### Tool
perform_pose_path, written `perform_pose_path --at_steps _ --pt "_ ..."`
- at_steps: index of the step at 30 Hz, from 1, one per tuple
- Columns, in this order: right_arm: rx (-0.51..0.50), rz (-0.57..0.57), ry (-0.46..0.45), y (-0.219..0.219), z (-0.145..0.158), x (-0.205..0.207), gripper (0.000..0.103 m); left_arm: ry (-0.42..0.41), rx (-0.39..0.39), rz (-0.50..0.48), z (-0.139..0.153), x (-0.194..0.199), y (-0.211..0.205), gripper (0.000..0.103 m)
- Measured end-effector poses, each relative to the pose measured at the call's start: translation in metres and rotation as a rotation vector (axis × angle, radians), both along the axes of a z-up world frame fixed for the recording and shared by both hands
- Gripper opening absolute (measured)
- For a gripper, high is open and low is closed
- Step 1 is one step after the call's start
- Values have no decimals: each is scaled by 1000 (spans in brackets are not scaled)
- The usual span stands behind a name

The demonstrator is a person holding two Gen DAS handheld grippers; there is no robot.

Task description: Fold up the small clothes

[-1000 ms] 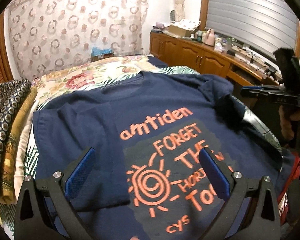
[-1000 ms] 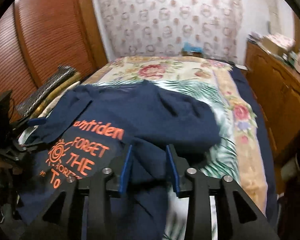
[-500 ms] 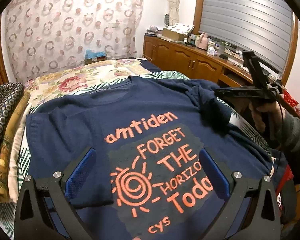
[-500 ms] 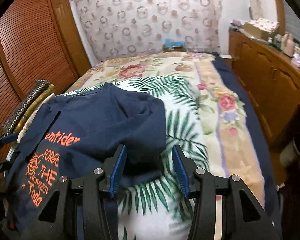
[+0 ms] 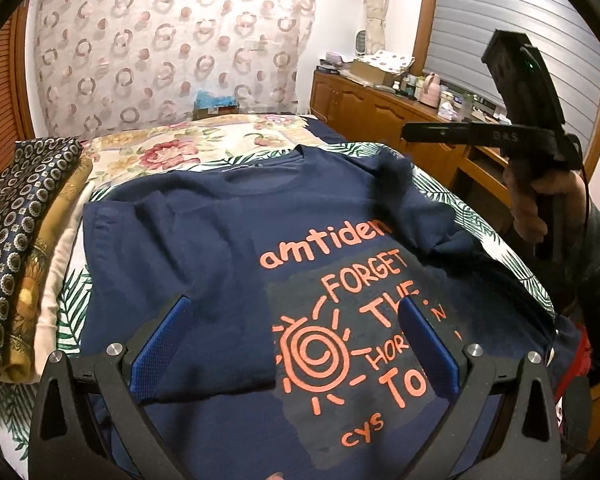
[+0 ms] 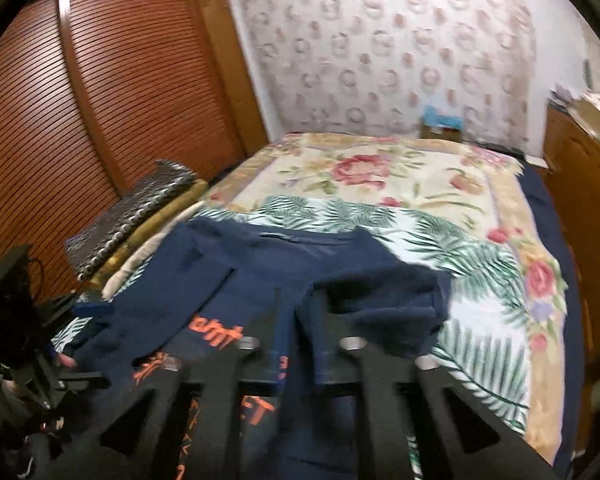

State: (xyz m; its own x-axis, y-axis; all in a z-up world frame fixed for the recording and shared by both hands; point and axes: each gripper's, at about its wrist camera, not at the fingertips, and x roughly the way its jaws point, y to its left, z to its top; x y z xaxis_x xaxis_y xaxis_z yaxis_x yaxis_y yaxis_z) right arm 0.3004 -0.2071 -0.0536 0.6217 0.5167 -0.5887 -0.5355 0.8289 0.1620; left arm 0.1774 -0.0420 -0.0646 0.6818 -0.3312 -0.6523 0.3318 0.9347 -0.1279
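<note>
Navy T-shirt lies on the floral bedspread — left gripper spread wide above it, right gripper nearly closed, empty.

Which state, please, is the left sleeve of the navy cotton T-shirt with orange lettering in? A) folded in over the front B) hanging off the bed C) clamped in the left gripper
A: the left sleeve lies flat, folded onto the navy T-shirt, between the open left gripper fingers.

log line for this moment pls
stage: fold tee | t-shirt: flat on bed, both sleeves folded in | left gripper: open, over print | right gripper: shut, empty, above right sleeve
</note>
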Motion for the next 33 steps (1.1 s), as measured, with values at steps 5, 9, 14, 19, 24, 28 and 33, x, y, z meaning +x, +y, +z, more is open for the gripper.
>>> perform_pose_path --at_steps 5,9,14,19,24,28,33 --pt "-59 -111 19 -26 -23 -12 51 -2 -9 2 -2 0 4 103" --pt "-90 -144 87 -37 -44 -23 51 2 -27 10 -6 1 6 103" --pt "-106 -135 157 -24 -65 -19 47 14 -22 15 -11 -2 10 103" --pt "-77 -62 148 2 -62 -13 7 6 -17 36 -9 -12 17 103" --pt "-36 34 103 38 -43 -17 7 -2 -27 69 -6 -21 29 103" --pt "-26 106 92 50 -37 -32 36 -12 -27 84 -3 -29 37 103" --pt "0 53 58 20 -34 -48 45 -19 -30 100 -2 -35 49 103"
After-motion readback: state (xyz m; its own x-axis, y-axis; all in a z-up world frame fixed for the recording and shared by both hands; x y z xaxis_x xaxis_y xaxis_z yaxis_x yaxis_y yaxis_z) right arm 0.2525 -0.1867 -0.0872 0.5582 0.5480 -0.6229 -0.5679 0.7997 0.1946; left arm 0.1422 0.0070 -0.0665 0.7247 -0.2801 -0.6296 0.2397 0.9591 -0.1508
